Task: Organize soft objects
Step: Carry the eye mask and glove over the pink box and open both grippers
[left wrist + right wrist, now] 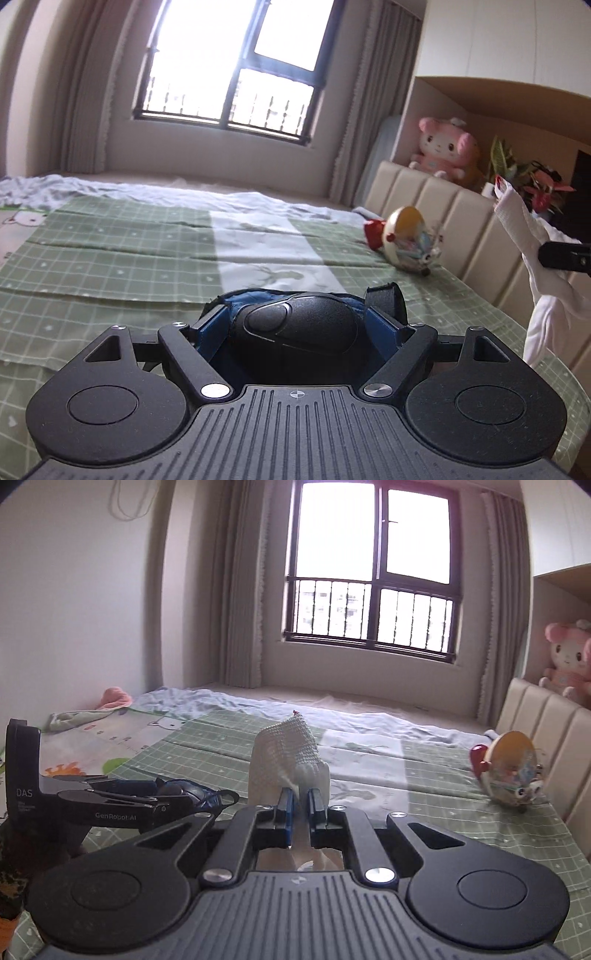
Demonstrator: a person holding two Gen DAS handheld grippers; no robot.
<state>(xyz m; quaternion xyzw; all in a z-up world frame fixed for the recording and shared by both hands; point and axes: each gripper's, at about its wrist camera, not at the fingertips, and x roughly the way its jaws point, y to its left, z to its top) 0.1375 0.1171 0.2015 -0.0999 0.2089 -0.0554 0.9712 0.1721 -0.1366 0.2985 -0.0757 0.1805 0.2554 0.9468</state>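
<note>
White knitted cloth (286, 753) stands pinched in your right hand-held gripper (299, 805), whose blue-padded fingers (285, 805) sit narrow on its lower folds, so the fabric rises above them in a soft peak over the bed (424, 797); from the left wrist view the same cloth (532, 236) hangs at the far right, drooping below the black fingertip that bites into it. Your left hand-held gripper (306, 317) is clamped around a dark rounded object with blue fabric (295, 328) bunched at its sides, and a black strap curls up at the right finger (380, 325); in the right wrist view that gripper (173, 797) is seen side-on at the left, held low over the bed with the blue material sticking out of its tip. You have a green checked sheet beneath both tools, with a pale panel printed with deer running down the middle. A round toy with a red part (509, 771) lies on the sheet near the padded beige headboard (436, 206). A pink plush (445, 147) sits on the ledge above the headboard, beside potted plants (532, 177). A pink towel (112, 698) lies crumpled at the far left edge of the bed, and a barred window (373, 590) fills the back wall between grey curtains.
</note>
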